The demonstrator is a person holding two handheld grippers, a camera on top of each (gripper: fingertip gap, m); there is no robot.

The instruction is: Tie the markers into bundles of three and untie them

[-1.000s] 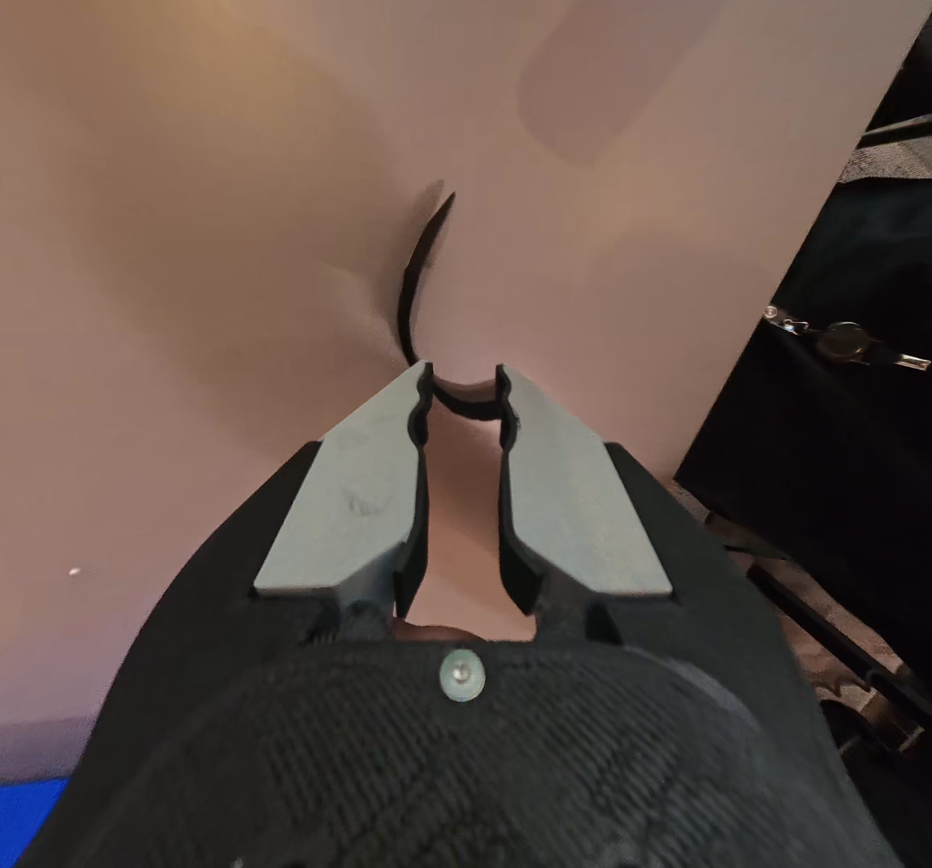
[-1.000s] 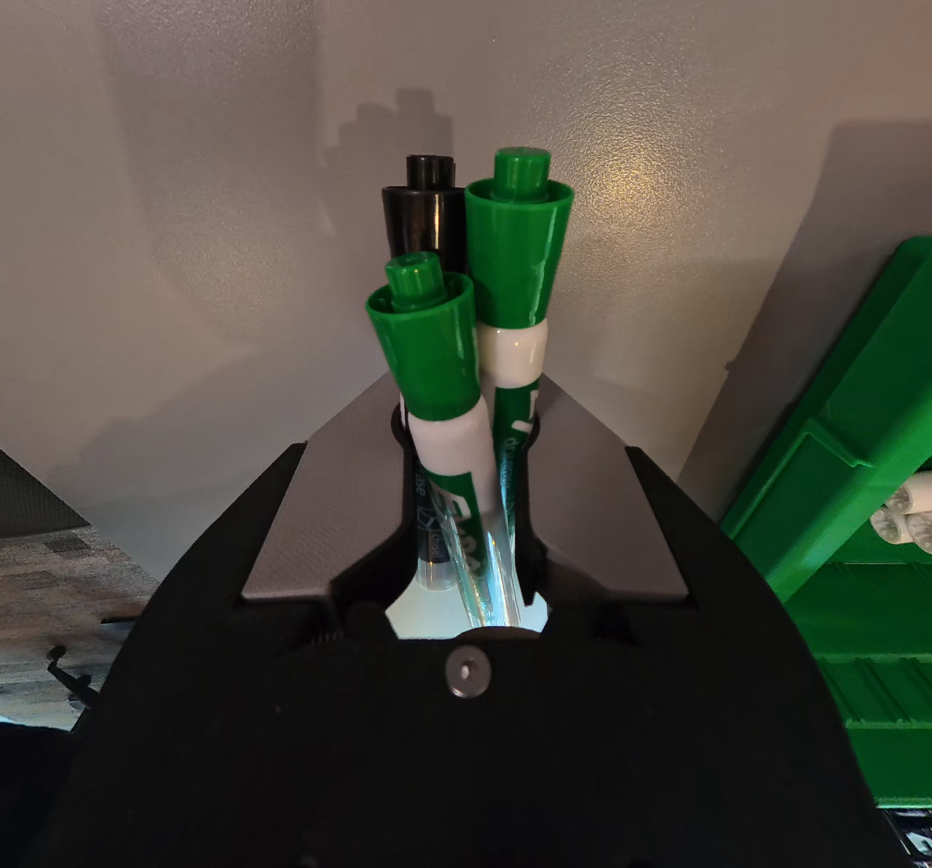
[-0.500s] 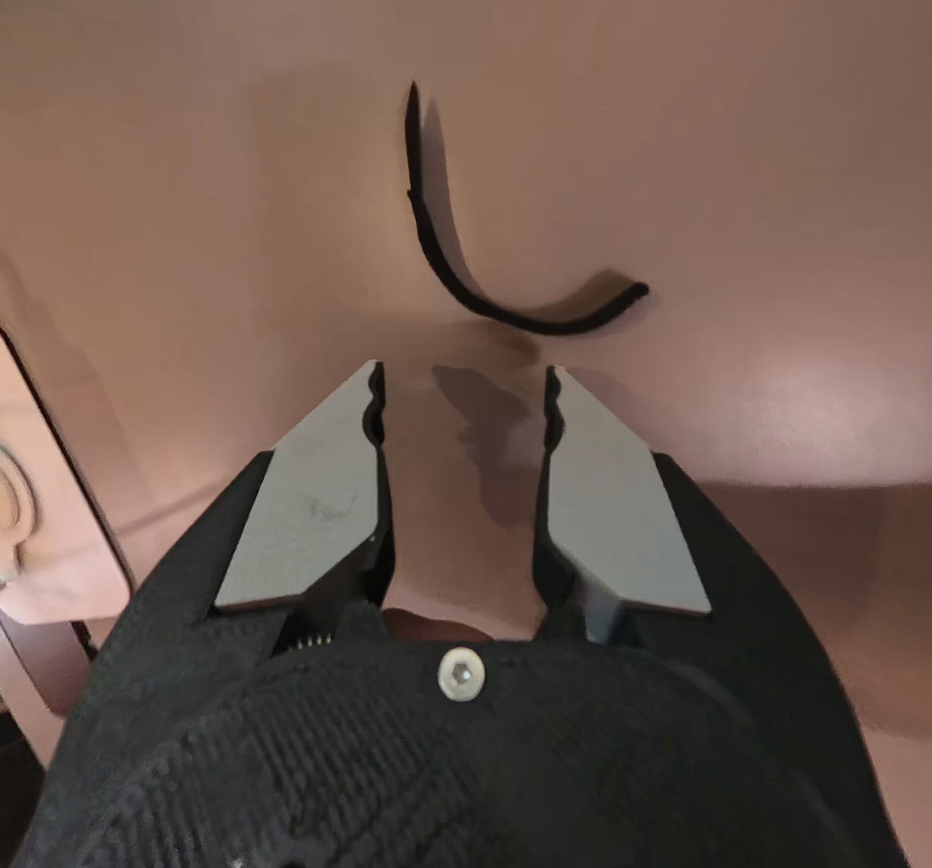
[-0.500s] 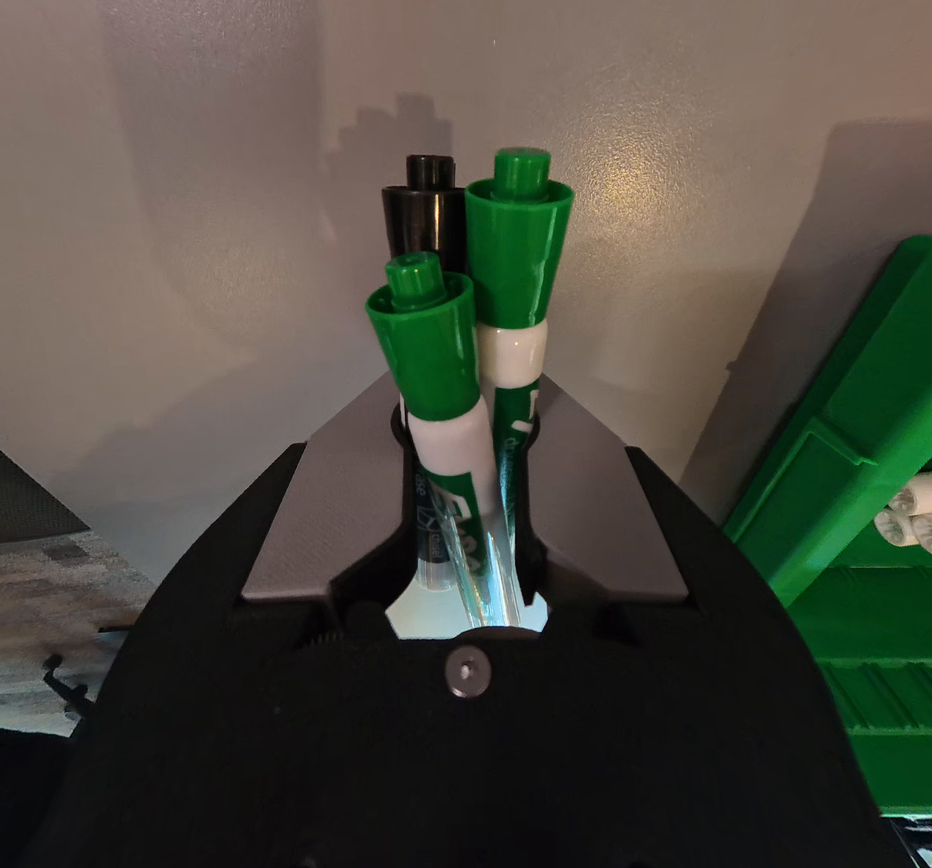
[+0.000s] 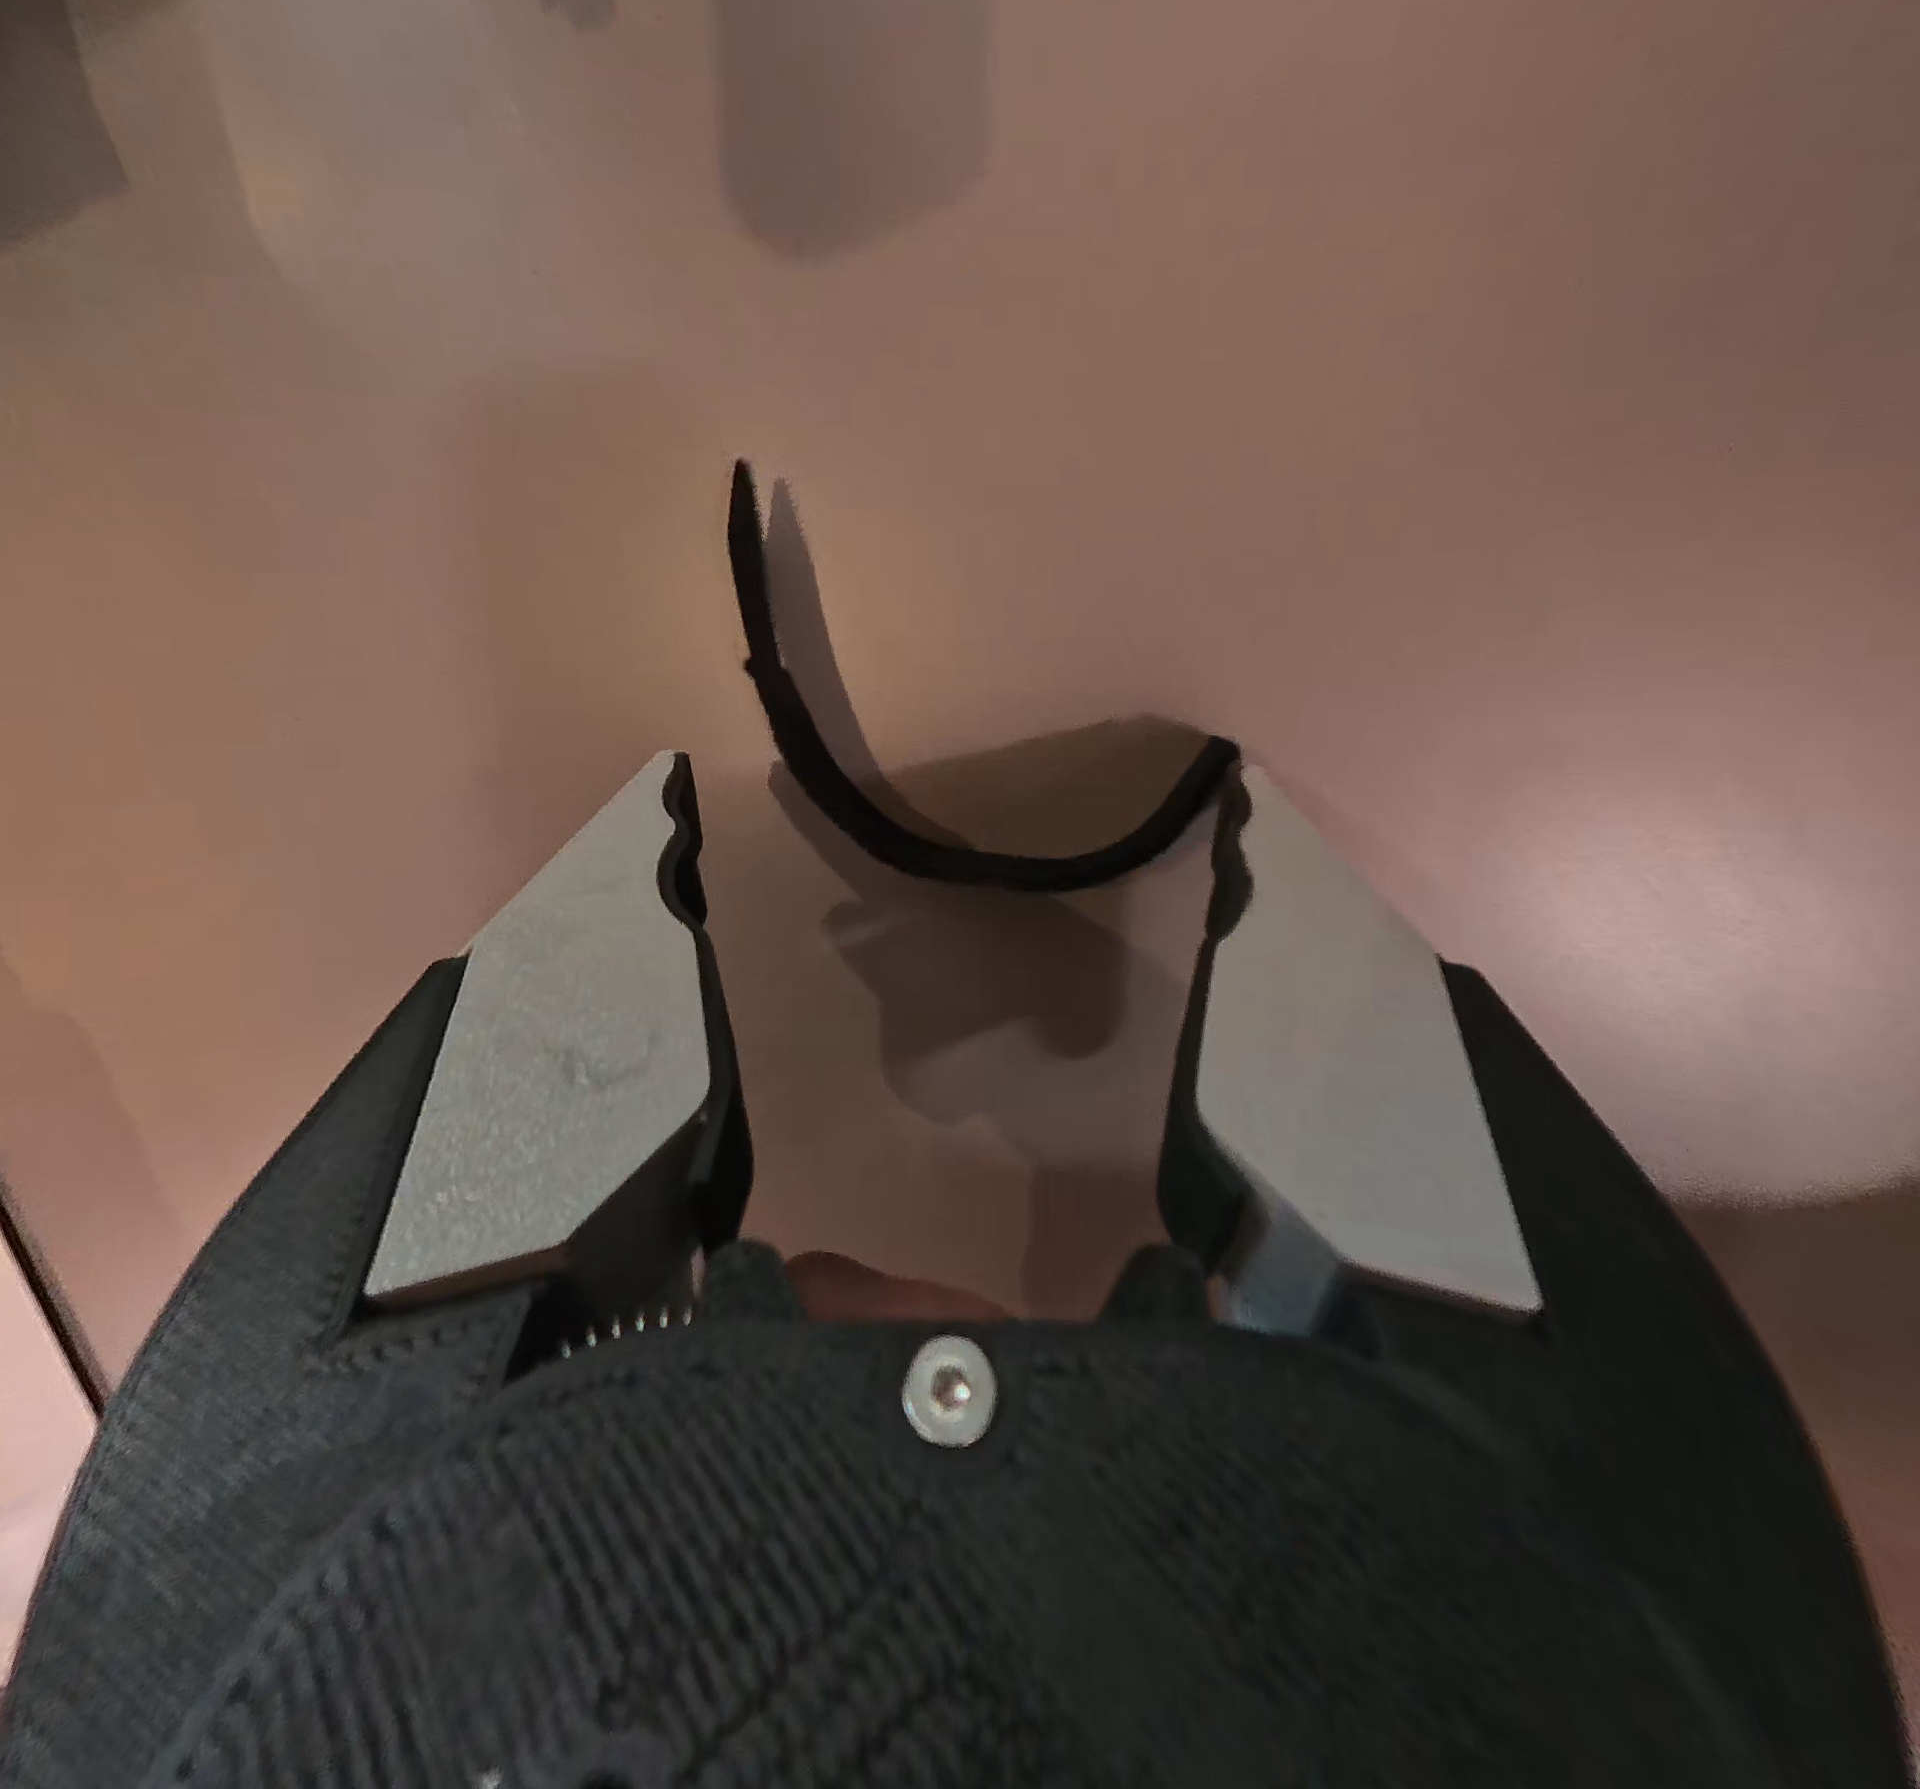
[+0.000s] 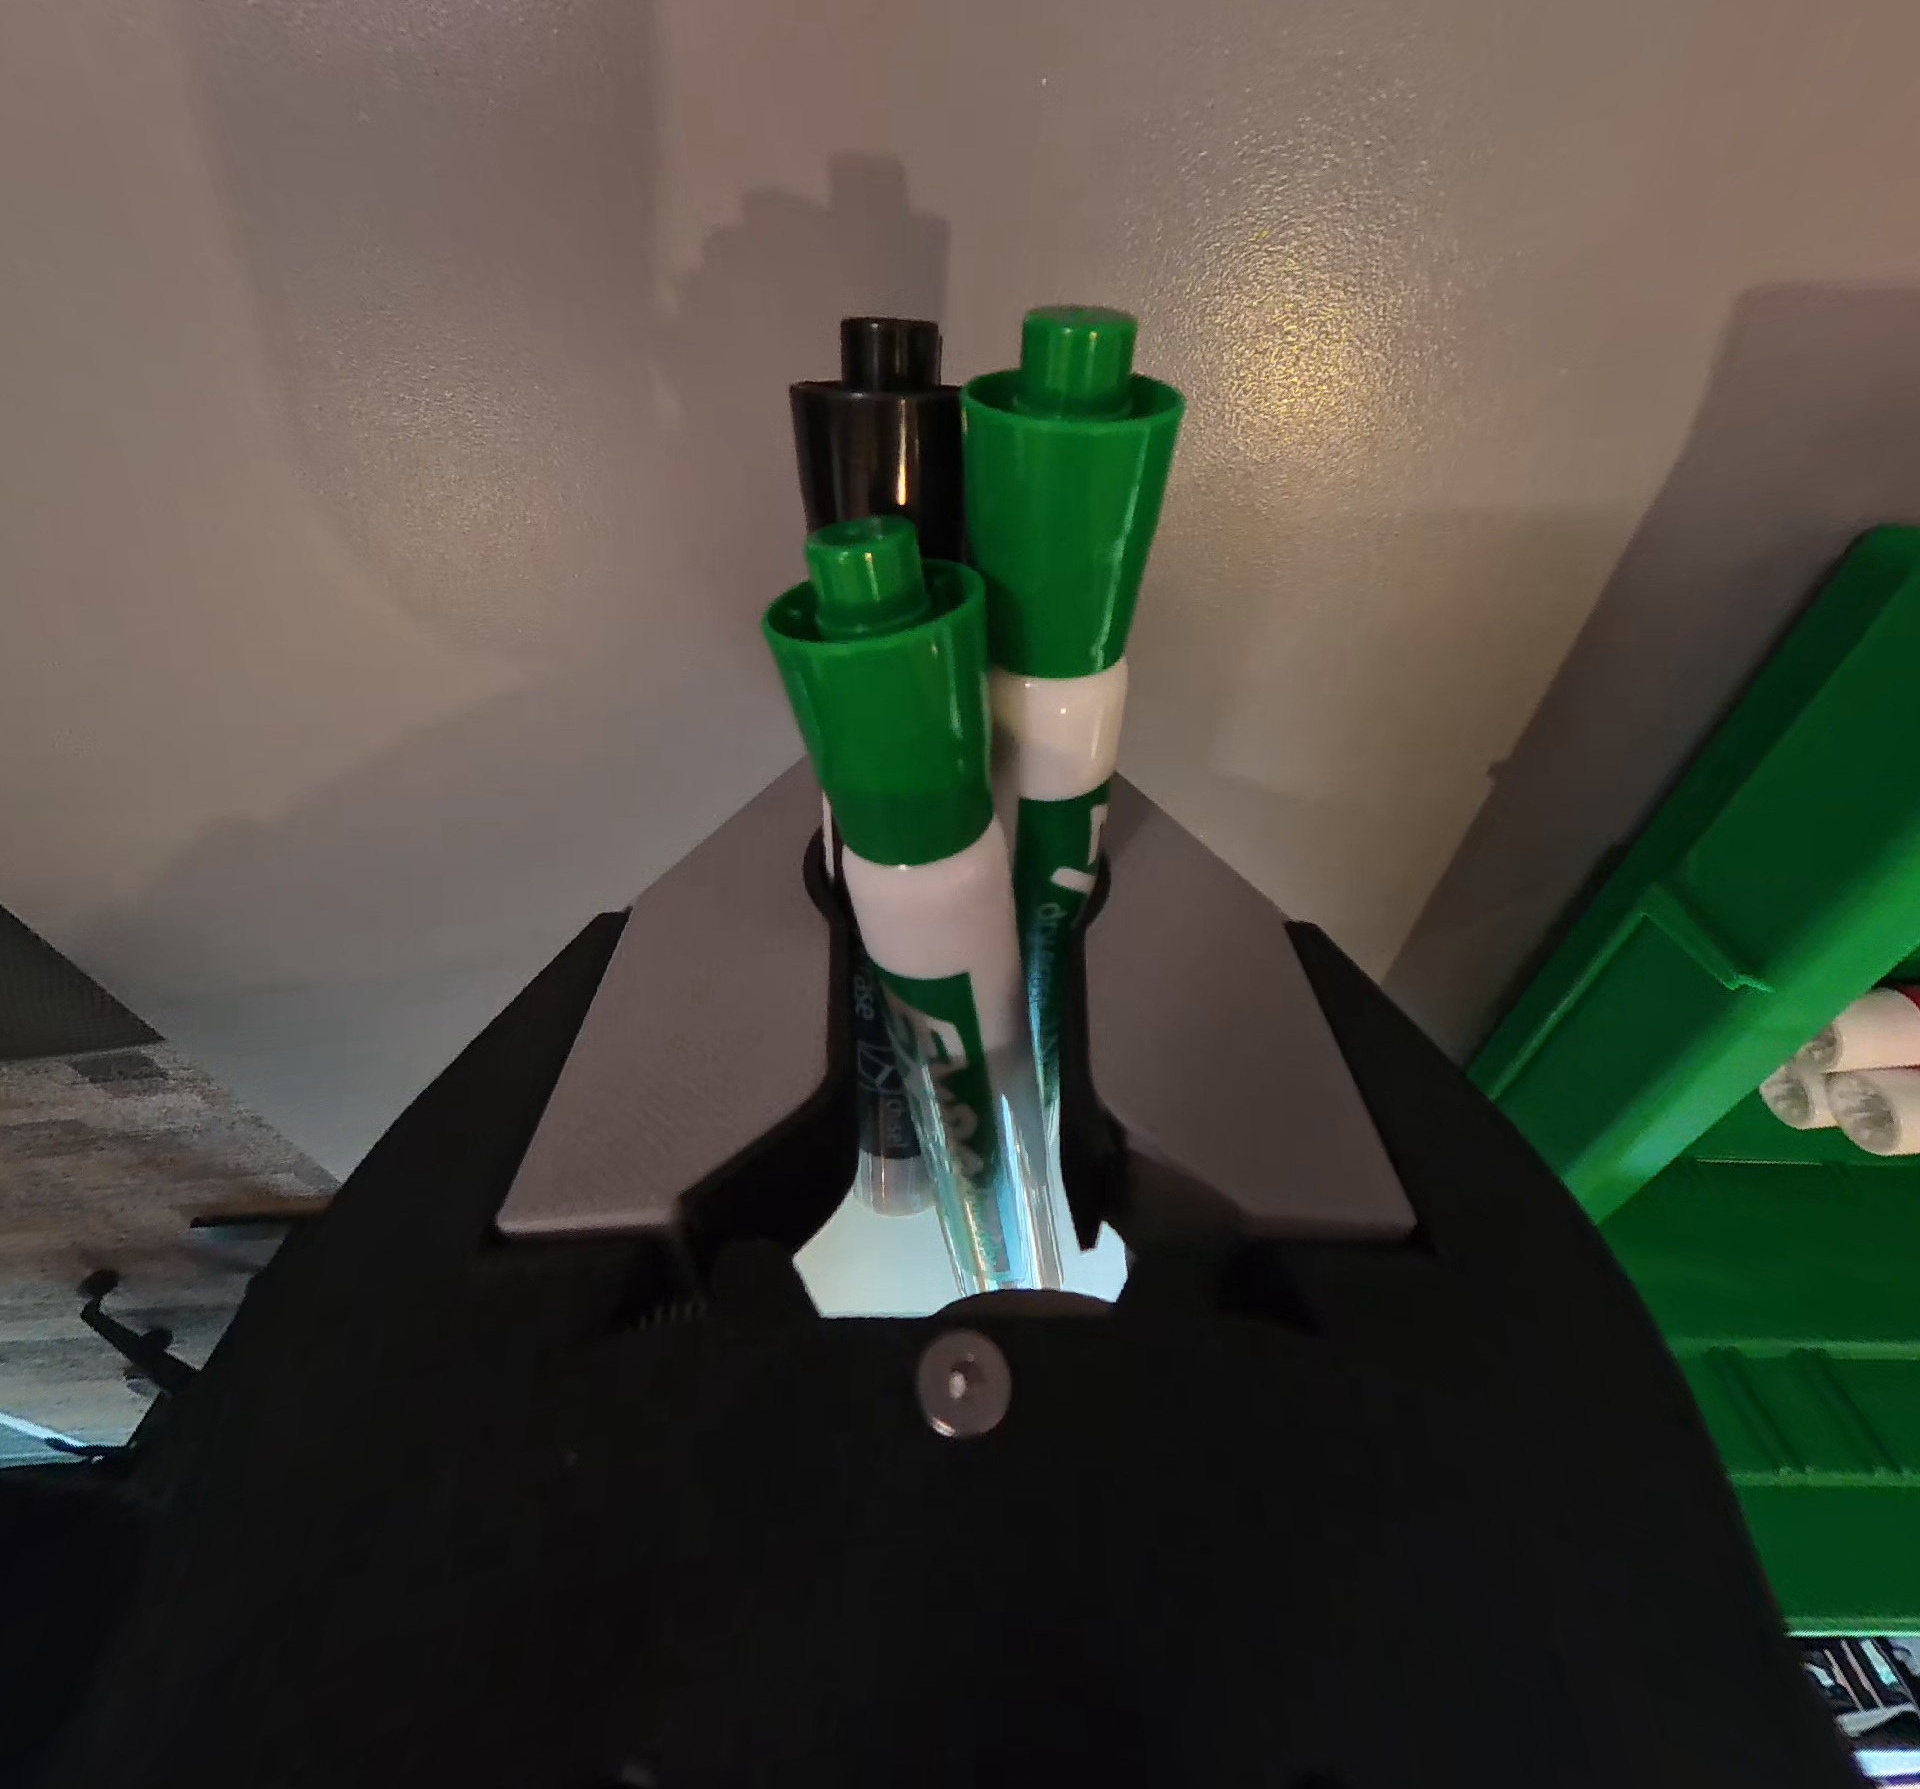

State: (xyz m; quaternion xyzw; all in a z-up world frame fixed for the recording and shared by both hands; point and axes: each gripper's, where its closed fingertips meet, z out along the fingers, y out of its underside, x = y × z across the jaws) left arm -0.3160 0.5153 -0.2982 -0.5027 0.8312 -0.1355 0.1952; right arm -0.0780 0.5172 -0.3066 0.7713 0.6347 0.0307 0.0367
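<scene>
Black strap [image 5: 966,866] lies curled on the table [image 5: 1455,389] between your wide-open left gripper [image 5: 961,804] fingers; your right gripper [image 6: 961,866] clamps three markers [image 6: 883,700]; a careless pinch could push the strap away; loosening lets markers fan apart.

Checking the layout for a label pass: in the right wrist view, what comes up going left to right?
Patterned floor → black-capped marker → tall green-capped marker → green bin → white marker ends.
</scene>
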